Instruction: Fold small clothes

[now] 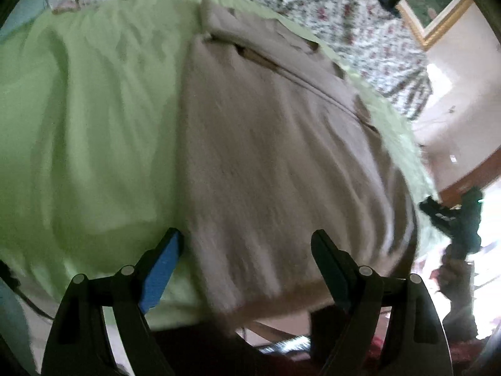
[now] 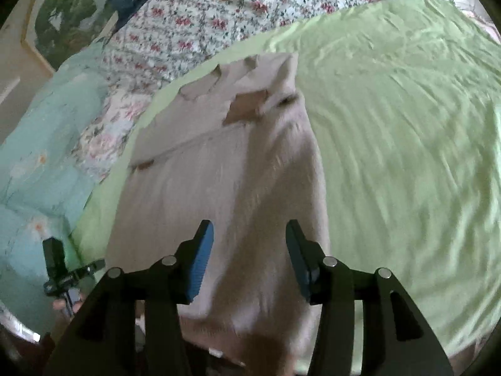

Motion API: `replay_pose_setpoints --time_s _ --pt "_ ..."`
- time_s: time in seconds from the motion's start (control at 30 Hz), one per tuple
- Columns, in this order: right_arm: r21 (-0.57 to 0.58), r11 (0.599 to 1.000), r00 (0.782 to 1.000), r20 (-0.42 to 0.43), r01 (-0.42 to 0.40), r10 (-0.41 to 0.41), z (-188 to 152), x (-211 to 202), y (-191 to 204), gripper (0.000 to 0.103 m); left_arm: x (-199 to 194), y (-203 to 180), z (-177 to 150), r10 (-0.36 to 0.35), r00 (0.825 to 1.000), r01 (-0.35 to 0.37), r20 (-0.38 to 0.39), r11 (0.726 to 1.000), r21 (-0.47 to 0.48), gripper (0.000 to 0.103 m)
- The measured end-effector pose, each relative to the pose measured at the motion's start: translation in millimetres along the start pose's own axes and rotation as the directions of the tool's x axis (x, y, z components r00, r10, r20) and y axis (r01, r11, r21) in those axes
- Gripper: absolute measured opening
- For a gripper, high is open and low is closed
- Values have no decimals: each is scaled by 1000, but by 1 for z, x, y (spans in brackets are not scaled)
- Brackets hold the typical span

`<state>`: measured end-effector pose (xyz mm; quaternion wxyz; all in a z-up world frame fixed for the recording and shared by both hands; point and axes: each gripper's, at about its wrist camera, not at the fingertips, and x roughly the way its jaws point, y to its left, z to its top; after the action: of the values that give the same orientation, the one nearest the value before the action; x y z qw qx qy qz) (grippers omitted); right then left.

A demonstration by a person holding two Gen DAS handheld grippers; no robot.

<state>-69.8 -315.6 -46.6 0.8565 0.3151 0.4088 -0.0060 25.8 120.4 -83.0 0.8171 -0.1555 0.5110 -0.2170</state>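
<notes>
beige garment (image 1: 275, 156), apparently a small knit top or sweater, lies spread on a light green sheet (image 1: 87, 131) that covers the bed. in the left wrist view it runs from the near edge of the bed up and away, with a seam line crossing its far part and some folded flaps and a darker opening at the far end. its near hem hangs a little over the bed's edge. both pictures are blurred, so the fabric's fine detail is hard to read.

the left gripper (image 1: 247, 260) hovers over the garment's near end with its jaws spread wide and nothing between them; the left blue pad (image 1: 159, 279) sits above the green sheet just beside the garment's edge, the other finger above the garment itself. whether either finger touches the cloth cannot be told.

in the right wrist view the same garment (image 2: 225, 188) stretches away from the camera, narrower at the far end where a tan inner patch shows. the right gripper (image 2: 249, 257) is also released, jaws apart and empty, both fingers framing the garment's near portion.

beyond the green sheet lies a floral quilt (image 2: 219, 9) with red and pink blossoms, and a pale blue floral cover (image 2: 40, 163) is at the left of the right view. a framed picture (image 1: 438, 9) stands against the wall. each view catches the other gripper at its margin, held in a hand (image 2: 67, 305).
</notes>
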Motion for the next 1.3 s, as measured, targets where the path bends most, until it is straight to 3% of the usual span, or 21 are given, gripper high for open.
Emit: replay_pose_setpoints --time_s 0.13,0.27,0.47,0.6,0.7,0.77,0.83,1.0,1.3 --pt "7 1000 999 -35 2 -2 -27 -17 -20 50 5 -4 -25 -92 995 92 -37 996 -4 84" --pt "43 998 995 -80 -48 51 -48 -21 -37 52 17 -6 -38 -143 987 143 -69 990 -5 82" --pt "-11 991 980 -147 -135 132 -63 4 -23 56 38 -6 -45 -170 977 172 -131 985 4 63" --pt "-46 983 971 -170 -176 166 -65 24 -10 61 44 -9 -44 -173 976 177 -135 984 17 61" --pt "-46 979 968 -171 -196 186 -66 25 -10 61 42 -3 -46 -168 978 171 -124 985 18 37" --pt "-41 978 967 -166 -203 193 -68 23 -12 52 40 4 -47 -171 978 173 -119 985 5 9" --pt "-30 984 970 -174 -178 170 -71 21 -19 8 36 5 -47 -178 979 179 -100 984 2 7" --pt "64 976 968 -131 -208 215 -84 3 -43 8 9 -6 -48 -179 984 180 -28 982 63 6" --pt "90 936 938 -43 -339 344 -70 -19 -33 8 -47 -28 -19 -247 962 233 113 964 125 5"
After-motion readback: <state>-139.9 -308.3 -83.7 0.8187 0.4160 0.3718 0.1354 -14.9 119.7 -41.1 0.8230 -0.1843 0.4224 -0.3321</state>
